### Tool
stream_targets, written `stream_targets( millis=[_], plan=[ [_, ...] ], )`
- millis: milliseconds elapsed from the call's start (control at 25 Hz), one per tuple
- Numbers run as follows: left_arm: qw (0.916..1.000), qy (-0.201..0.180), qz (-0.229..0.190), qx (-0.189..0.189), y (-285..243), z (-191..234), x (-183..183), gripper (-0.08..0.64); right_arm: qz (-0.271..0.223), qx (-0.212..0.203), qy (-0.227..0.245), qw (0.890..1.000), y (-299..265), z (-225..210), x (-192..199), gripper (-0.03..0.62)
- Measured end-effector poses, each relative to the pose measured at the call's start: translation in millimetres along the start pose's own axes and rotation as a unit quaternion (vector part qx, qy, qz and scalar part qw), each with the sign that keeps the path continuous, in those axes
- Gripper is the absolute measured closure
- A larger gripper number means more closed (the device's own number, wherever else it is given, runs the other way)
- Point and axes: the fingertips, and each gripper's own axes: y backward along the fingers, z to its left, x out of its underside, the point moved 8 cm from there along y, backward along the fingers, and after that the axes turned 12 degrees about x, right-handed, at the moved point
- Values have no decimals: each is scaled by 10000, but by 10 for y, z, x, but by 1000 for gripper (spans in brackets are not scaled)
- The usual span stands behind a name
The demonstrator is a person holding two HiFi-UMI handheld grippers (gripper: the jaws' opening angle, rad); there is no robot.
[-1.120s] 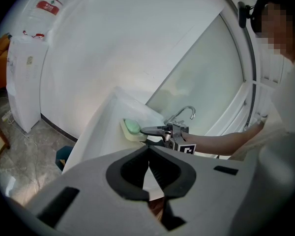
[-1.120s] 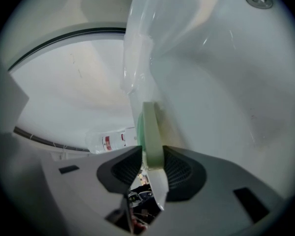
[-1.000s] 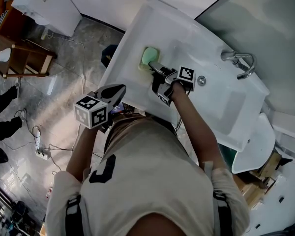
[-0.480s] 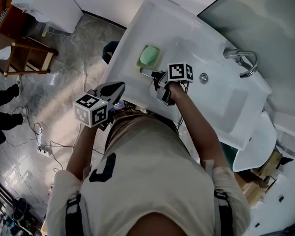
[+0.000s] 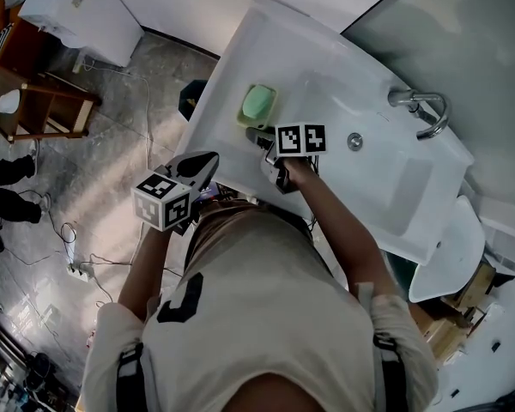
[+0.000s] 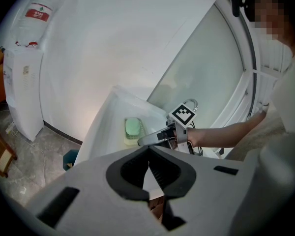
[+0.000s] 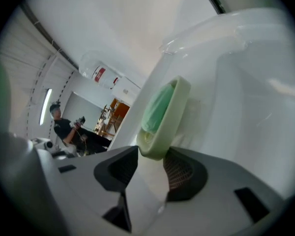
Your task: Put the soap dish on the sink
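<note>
The pale green soap dish with a green bar in it lies flat on the left rim of the white sink. My right gripper sits just in front of the dish's near end. In the right gripper view the dish fills the space just past the gripper. Its jaws have just been closing partway, a gap remains, and nothing is pinched between them. My left gripper hovers shut off the sink's front edge, and its own view shows the gripper closed and empty.
A chrome faucet and a drain are on the basin's far side. A glass wall rises behind the sink. To the left are a wooden chair, a white appliance and floor cables. A white fixture stands at right.
My right gripper has drawn back a little from the soap dish toward the sink's front edge and rolled, so its marker cube shows other faces. The dish stays on the rim. The left gripper held still.
</note>
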Motion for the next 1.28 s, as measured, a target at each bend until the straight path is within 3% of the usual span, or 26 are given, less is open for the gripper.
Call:
stream_targets(
  millis=[440, 520, 680, 800, 1000, 1280],
  plan=[
    [9993, -257, 277, -18, -41, -37, 20, 540, -125, 799, 919, 9925, -14, 99, -15, 428],
    [9992, -270, 296, -5, -56, -42, 30, 540, 2, 797, 720, 9942, -35, 97, -43, 428],
    [9991, -301, 296, 24, -72, -66, 25, 540, 400, 135, -494, 9979, -79, 24, -88, 433],
    [9991, -299, 307, 19, -68, -83, 41, 540, 548, -73, -784, 9954, -80, -30, -117, 440],
    [9988, -323, 366, -15, -60, -95, 94, 540, 779, 84, -105, 9969, -90, -29, -214, 451],
    [9988, -325, 365, -34, -39, -105, 125, 540, 708, 874, 867, 9899, -14, -71, -344, 430]
  ],
)
